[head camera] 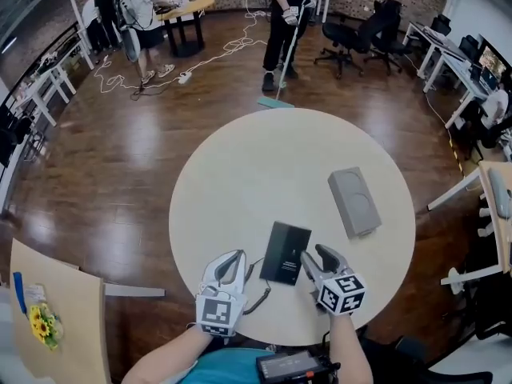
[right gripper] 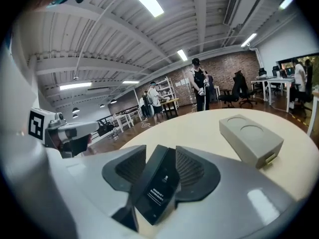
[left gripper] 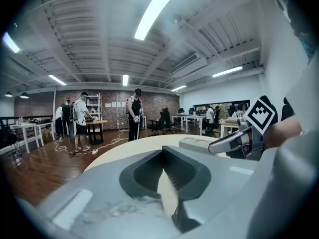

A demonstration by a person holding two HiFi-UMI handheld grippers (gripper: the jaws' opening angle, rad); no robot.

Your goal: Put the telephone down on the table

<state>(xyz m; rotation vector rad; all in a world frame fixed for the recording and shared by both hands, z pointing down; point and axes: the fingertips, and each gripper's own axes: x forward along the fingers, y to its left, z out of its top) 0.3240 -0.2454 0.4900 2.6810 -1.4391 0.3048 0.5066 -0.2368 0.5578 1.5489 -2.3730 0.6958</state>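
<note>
Black phone (head camera: 286, 252) between the right gripper's (head camera: 314, 262) parted jaws, leaning on one pad, at the table's (head camera: 240, 174) near side, left gripper (head camera: 232, 264) jaws together, empty, grey box (head camera: 354, 202) beyond, contents unseen

Bright, even light from ceiling strip lights (left gripper: 153, 10); glare on wood floor (head camera: 120, 174); strong fisheye bending, dark vignetted edges.

The telephone (right gripper: 157, 183), a thin black slab with small white print, leans tilted between the right gripper's (right gripper: 160, 151) parted jaws, over the pale round table (head camera: 240, 174).
</note>
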